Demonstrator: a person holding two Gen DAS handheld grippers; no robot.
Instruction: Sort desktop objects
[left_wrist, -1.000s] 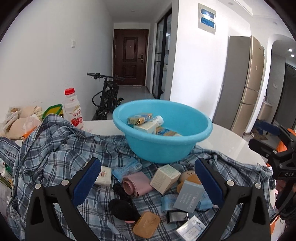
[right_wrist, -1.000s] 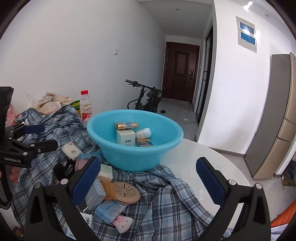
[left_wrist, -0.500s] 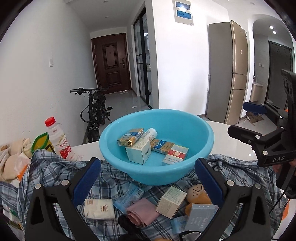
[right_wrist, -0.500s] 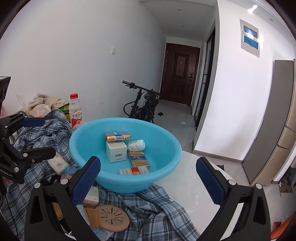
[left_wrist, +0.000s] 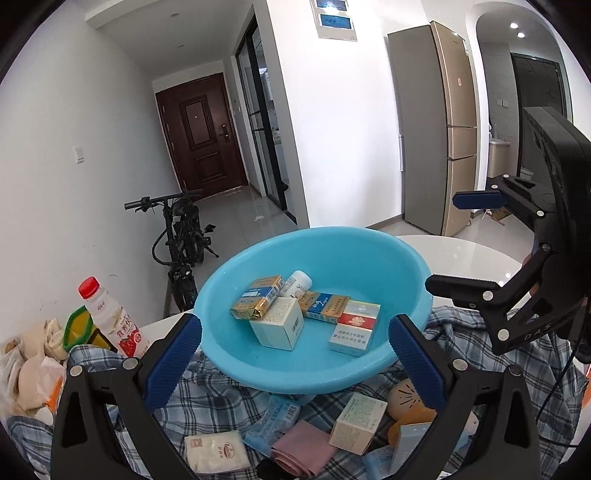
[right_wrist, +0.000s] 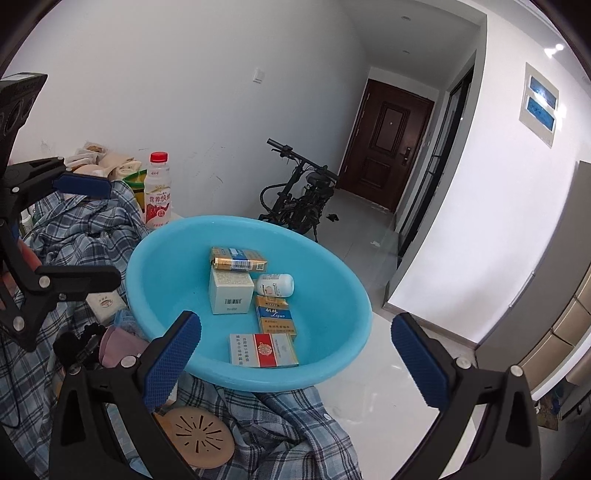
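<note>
A light blue basin (left_wrist: 351, 258) (right_wrist: 166, 258) rests on a plaid shirt (left_wrist: 221, 402) (right_wrist: 74, 229). Inside lie a white box (left_wrist: 277, 326), a gold pack (left_wrist: 256, 302), a white bottle (left_wrist: 297, 282), a blue-gold pack (left_wrist: 323, 304) and a red-white pack (left_wrist: 354, 325) (right_wrist: 262, 350). Loose on the shirt are a white packet (left_wrist: 216, 452), a pink roll (left_wrist: 303, 446), a small box (left_wrist: 358, 422) and a tan vented disc (right_wrist: 199, 435). My left gripper (left_wrist: 293, 354) (right_wrist: 96, 232) hovers open at the basin's near rim. My right gripper (right_wrist: 295, 354) (left_wrist: 454, 247) hovers open to its right. Both are empty.
A red-capped drink bottle (left_wrist: 110, 321) (right_wrist: 158, 192) and bagged food (left_wrist: 29, 354) stand at the far left of the white round table (left_wrist: 461, 254). A bicycle (left_wrist: 181, 243) leans at the wall beyond. Bare tabletop (right_wrist: 369, 398) shows right of the basin.
Both grippers have risen and come closer to the basin, so the views now look down into it. The loose items have slid low in the frames. Both grippers stayed open.
</note>
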